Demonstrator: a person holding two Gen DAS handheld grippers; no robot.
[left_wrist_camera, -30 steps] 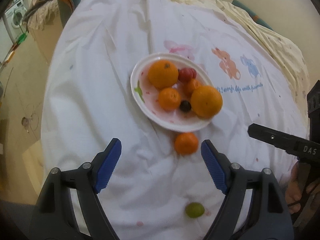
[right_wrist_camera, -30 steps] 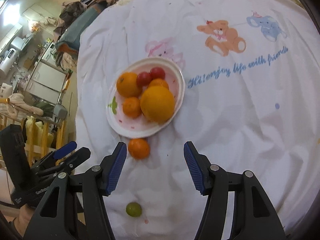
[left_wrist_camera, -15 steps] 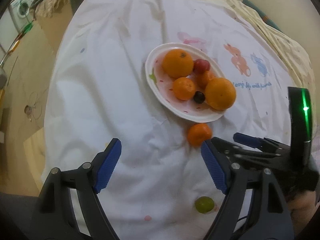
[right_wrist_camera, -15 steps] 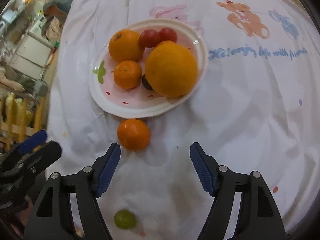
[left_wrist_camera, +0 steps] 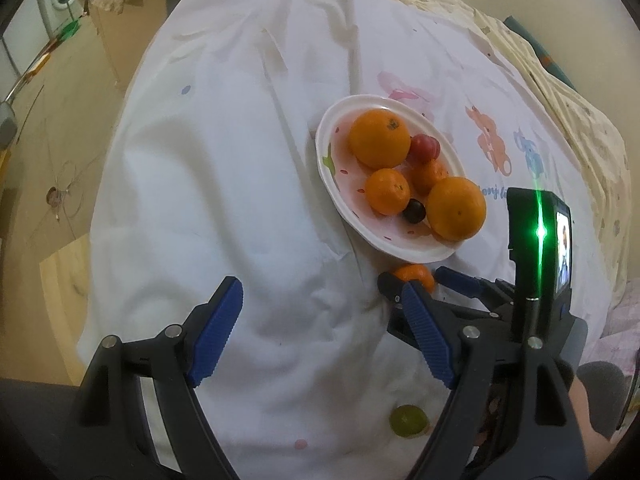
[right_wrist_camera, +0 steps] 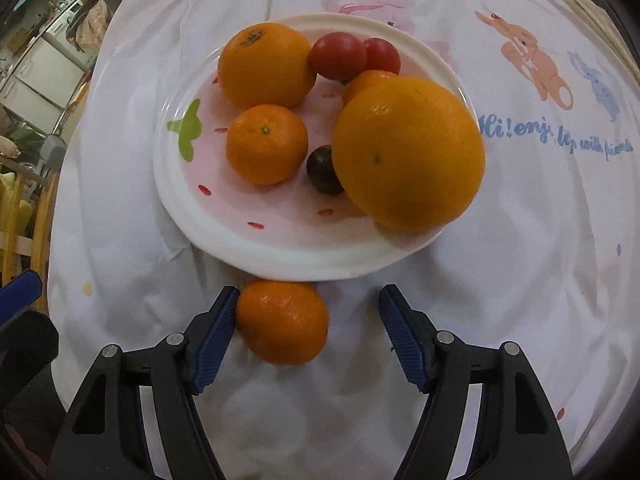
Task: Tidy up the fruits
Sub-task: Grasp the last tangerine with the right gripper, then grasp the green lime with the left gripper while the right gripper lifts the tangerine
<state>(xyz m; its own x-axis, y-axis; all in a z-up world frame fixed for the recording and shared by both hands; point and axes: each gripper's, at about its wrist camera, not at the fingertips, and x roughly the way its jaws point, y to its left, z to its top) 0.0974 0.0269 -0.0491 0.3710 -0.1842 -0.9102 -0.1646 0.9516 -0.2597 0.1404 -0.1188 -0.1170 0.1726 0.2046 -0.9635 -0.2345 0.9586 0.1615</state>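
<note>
- Right wrist view showed the right tool (right_wrist_camera: pixel 308 326) lower and much closer to the plate (right_wrist_camera: pixel 280 258) than a second before, so the fruit filled far more of the picture.
- Its jaws, which had just been opening and then eased in slightly, stood apart around the loose mandarin (right_wrist_camera: pixel 283 322); the left pad (right_wrist_camera: pixel 216 336) lay against the fruit, while the right pad stood clear of it.
- That mandarin sat on the white bedsheet (right_wrist_camera: pixel 520 280), just below the plate's near rim, in the same spot as before.
- On the plate lay two big oranges, two smaller mandarins, two red tomatoes (right_wrist_camera: pixel 339 56) and a dark grape (right_wrist_camera: pixel 322 170), all arranged as earlier.
- Left wrist view showed the left tool (left_wrist_camera: pixel 322 330) with its jaws wide and nothing between them, over bare sheet; its gap matched the earlier frame.
- From that side the right tool (left_wrist_camera: pixel 416 280) had come in from the picture's right edge to flank the mandarin (left_wrist_camera: pixel 414 274), which it now partly hid.
- A green grape (left_wrist_camera: pixel 408 420) lay on the sheet nearer the camera, well apart from the plate (left_wrist_camera: pixel 332 184), unmoved.
</note>
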